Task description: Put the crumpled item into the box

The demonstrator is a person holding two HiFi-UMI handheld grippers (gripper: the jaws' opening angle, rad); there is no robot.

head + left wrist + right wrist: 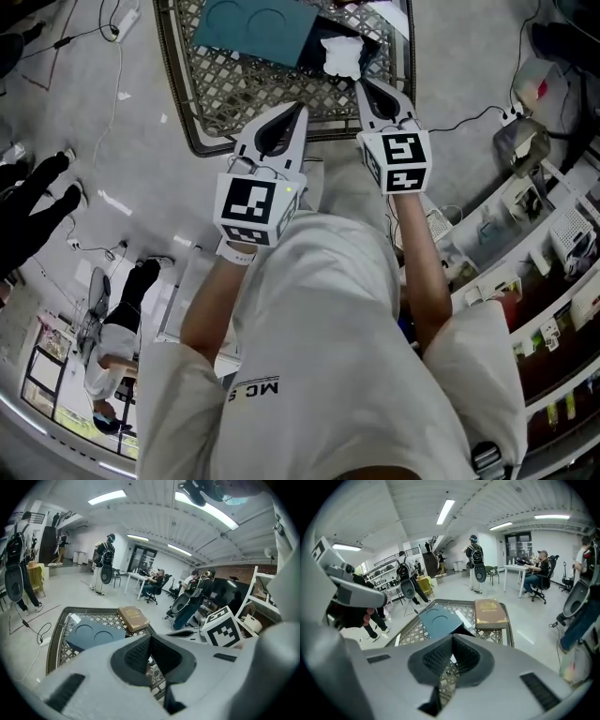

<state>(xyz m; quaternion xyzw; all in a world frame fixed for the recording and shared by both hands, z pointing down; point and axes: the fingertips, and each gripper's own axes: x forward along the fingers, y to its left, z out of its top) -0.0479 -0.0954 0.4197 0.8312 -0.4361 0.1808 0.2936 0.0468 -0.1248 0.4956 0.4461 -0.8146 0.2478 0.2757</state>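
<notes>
A crumpled white item (342, 54) lies on the lattice metal table (234, 84), against the right side of a teal box (258, 28) whose top has two round dents. My right gripper (360, 85) is shut and empty, its tip just short of the crumpled item. To its left, my left gripper (301, 107) is also shut and empty, over the table's near rim. The teal box (91, 636) shows in the left gripper view beyond the left gripper (150, 637). In the right gripper view the box (439, 619) lies past the right gripper (452, 639), which hides nearly all of the crumpled item.
A brown book (490, 612) lies on the table's far right, beside the box; the same book (133, 618) shows in the left gripper view. Cables (469, 120) trail over the floor. Shelving (539, 244) stands to my right. People sit and stand further off in the room.
</notes>
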